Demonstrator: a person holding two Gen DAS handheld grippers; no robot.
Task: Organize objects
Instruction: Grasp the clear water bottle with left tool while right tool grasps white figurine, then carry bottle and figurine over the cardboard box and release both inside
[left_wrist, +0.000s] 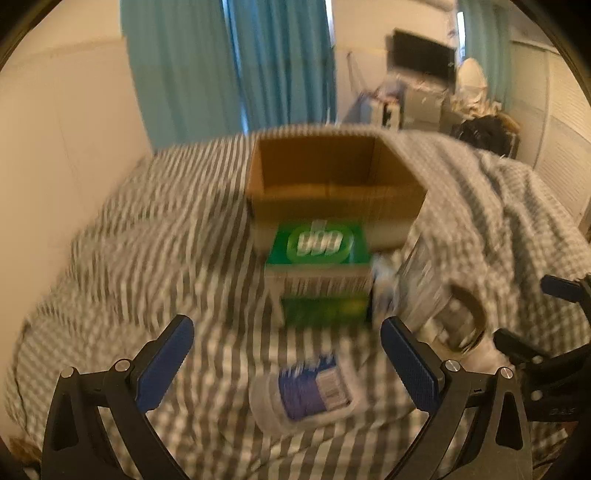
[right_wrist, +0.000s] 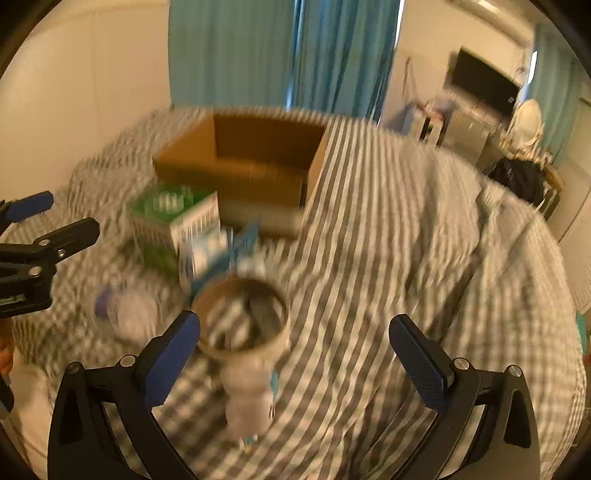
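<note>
Both claws spread wide, holding nothing: left gripper (left_wrist: 287, 345), right gripper (right_wrist: 294, 341); green box (left_wrist: 319, 273) touches the cardboard box (left_wrist: 332, 192)'s near wall, small jar (left_wrist: 308, 391) nearer; soft bedding could tip stuff mid-grab.

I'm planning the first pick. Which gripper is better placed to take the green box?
Left. The left gripper is open and faces the green box straight ahead; the right gripper, also open, sees it off to its left behind a clear cup.

Striped bedding (left_wrist: 155, 229) covering bed, teal curtains (left_wrist: 229, 62) hanging behind, TV (left_wrist: 423, 55) hanging on cream wall (left_wrist: 66, 122).
</note>
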